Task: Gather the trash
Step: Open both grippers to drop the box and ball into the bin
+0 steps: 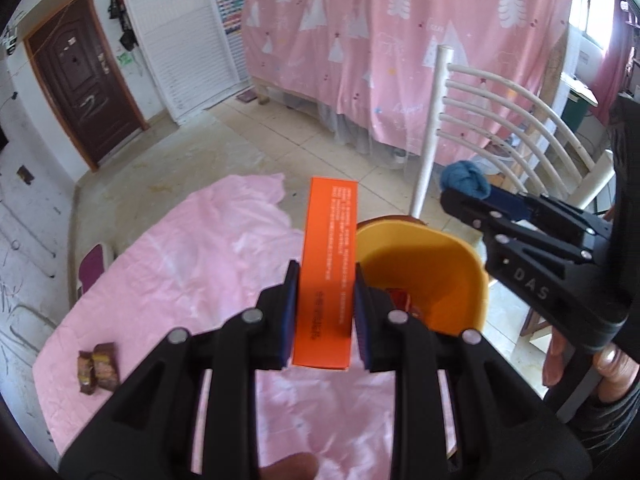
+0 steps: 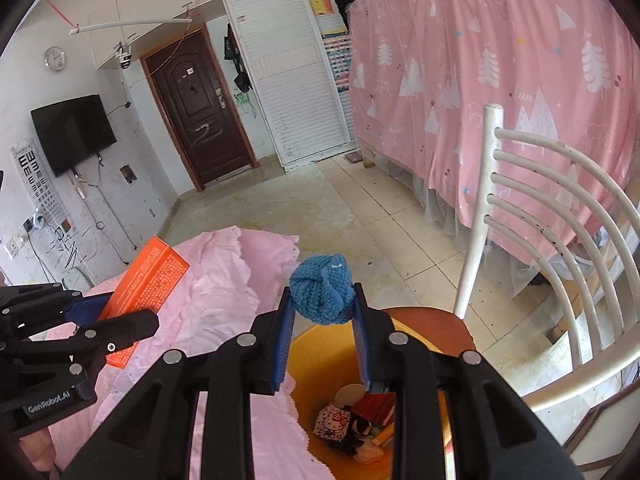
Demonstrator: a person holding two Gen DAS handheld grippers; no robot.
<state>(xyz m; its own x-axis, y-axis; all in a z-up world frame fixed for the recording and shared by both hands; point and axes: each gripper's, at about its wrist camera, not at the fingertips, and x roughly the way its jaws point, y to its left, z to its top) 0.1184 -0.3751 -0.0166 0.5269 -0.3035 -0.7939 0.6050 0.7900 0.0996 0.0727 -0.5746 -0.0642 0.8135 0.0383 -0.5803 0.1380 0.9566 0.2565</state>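
A table (image 1: pixel 192 264) under a cloth fills the near ground, with two snack wrappers (image 1: pixel 98 368) lying on it at the left. Just off the table's right edge stands a bin (image 2: pixel 320 352) on a chair seat, holding a small pile of scraps (image 2: pixel 356 424). The left gripper (image 1: pixel 325 312) holds a box (image 1: pixel 328 272) above the table edge beside the bin; the right gripper (image 2: pixel 322 344) holds a knitted ball (image 2: pixel 322 296) above the bin. The chair back (image 2: pixel 540 216) rises to the right, a curtained bed (image 2: pixel 500 80) behind it, a door (image 2: pixel 200 120) far left.
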